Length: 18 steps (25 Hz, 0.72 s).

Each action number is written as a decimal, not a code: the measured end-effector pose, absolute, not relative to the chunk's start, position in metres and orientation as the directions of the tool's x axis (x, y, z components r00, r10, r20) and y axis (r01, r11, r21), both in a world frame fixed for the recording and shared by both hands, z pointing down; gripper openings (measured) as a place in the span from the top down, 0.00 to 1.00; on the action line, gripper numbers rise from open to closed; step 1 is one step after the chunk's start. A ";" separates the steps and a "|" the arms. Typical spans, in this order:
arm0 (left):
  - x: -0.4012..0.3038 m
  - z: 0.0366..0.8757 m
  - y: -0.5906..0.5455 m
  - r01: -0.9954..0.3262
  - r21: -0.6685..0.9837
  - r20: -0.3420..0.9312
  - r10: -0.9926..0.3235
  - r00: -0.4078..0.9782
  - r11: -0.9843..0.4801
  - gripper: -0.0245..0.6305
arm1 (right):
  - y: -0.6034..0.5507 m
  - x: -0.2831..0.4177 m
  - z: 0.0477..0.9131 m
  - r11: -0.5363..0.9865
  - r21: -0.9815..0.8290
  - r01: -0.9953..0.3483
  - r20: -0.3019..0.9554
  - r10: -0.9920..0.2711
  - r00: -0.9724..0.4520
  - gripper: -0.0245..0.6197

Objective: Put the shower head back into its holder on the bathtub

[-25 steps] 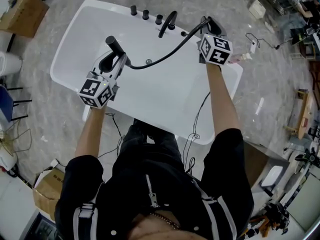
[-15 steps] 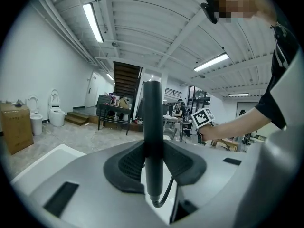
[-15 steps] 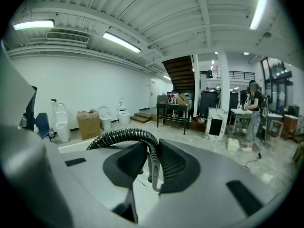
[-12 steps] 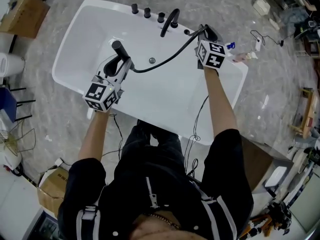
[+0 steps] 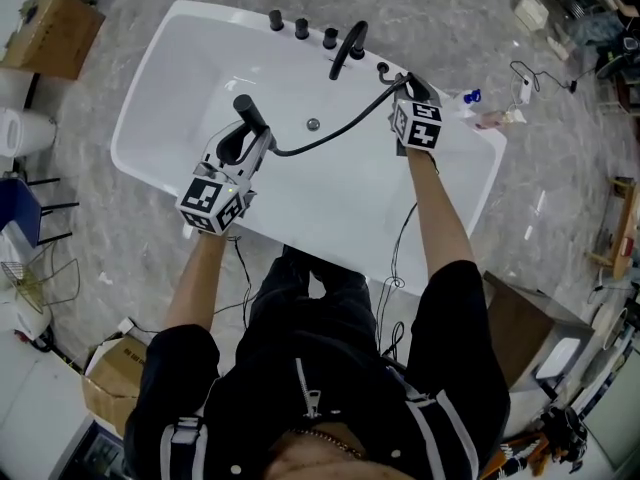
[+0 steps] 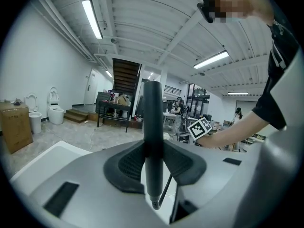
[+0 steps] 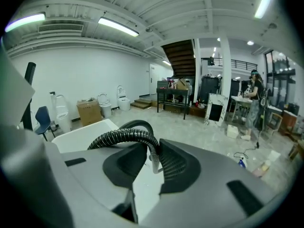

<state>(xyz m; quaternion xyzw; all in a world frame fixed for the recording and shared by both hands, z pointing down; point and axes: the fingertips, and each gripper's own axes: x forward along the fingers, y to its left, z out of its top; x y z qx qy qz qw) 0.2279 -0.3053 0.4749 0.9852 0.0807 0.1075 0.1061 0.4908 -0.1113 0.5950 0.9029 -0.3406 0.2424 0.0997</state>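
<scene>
- Firstly, the left gripper (image 5: 240,146) (image 6: 152,161) has its jaws closed on a slim black stick-shaped shower head (image 5: 247,117) (image 6: 153,120), gripped low on its handle.
- Its rod stands up past the jaw tips, over the basin of the white oval bathtub (image 5: 160,68) that lies beneath both tools.
- A black ribbed hose (image 5: 330,133) (image 7: 121,137) leaves the foot of the shower head just behind the left jaws and sags across the basin towards the right tool.
- A round chrome drain (image 5: 313,124) sits in the tub floor, to the right of the left tool's tips and beside the hose.
- Beyond the hose, on the far rim, stand three black tap knobs (image 5: 301,28) and a black curved spout (image 5: 349,48).
- A small black round fitting (image 5: 382,68) sits on that rim just left of the right tool's tips.
- The right gripper (image 5: 411,88) (image 7: 151,161) has its jaws drawn narrow on the hose, which bends down between the pads, tight against the right one.
</scene>
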 end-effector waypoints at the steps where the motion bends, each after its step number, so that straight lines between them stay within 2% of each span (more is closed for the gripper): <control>1: 0.228 0.476 -0.306 0.135 0.228 0.195 0.181 0.964 -0.964 0.76 | -0.112 0.491 0.601 -0.747 0.019 -0.664 0.514 -0.563 0.647 0.83; 11: 0.235 0.489 -0.312 0.130 0.240 0.213 0.183 0.960 -0.962 0.76 | -0.117 0.496 0.634 -0.753 0.037 -0.657 0.539 -0.538 0.647 0.83; 18: 0.240 0.496 -0.318 0.124 0.258 0.215 0.182 0.960 -0.958 0.76 | -0.122 0.514 0.583 -0.758 0.197 -0.622 0.398 -0.518 0.757 0.84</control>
